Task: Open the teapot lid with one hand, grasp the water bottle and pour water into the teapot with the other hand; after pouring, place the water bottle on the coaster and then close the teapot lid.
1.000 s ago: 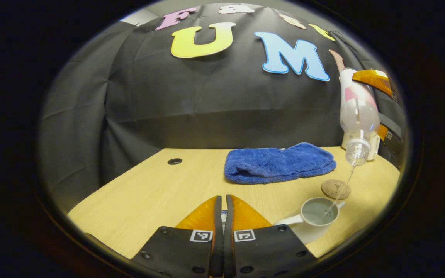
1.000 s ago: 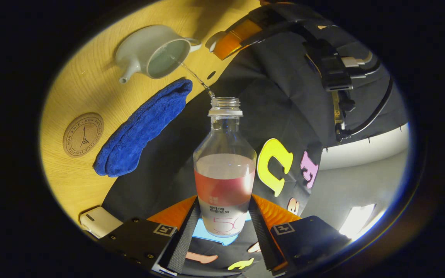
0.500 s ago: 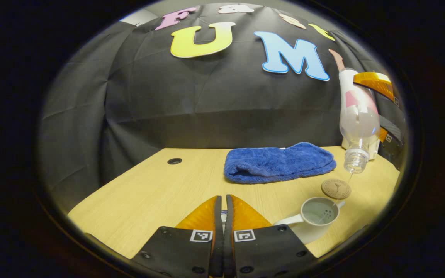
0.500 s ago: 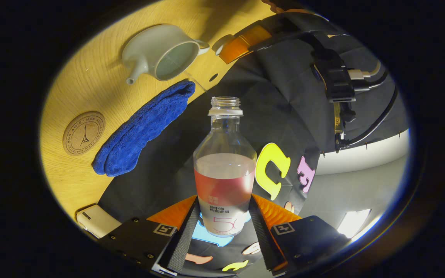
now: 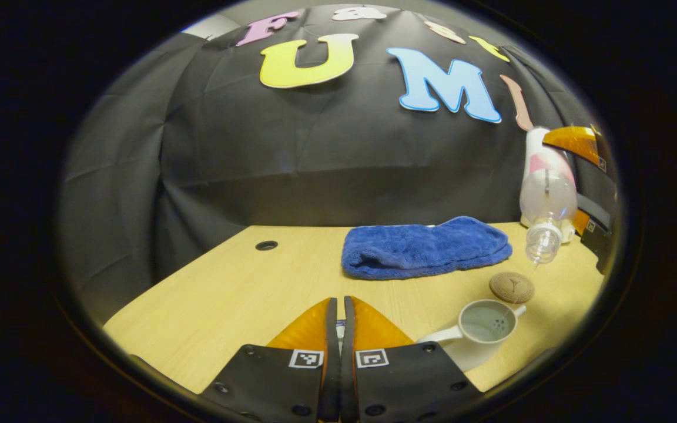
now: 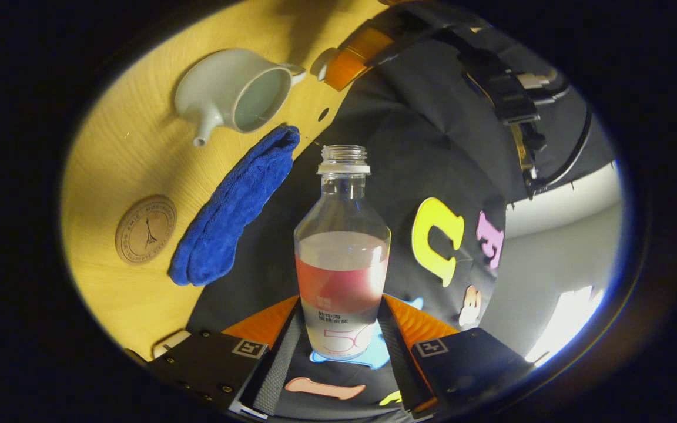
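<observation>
blue towel (image 5: pixel 425 247), white teapot (image 5: pixel 479 332), brown coaster (image 5: pixel 511 286)

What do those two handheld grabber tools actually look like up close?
The left gripper has wedge-shaped fingers on black plates dotted with screws, each plate carrying a small square black-and-white marker. The right gripper has the same plates and markers, plus ribbed inner finger faces. In the right gripper view, a black cable runs from the left gripper's body.

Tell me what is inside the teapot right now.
The teapot stands open, lid off. Inside, the left gripper view shows a pale, greyish interior with small strainer holes near the spout side. A water level cannot be made out. The water bottle is held by the right gripper.
</observation>
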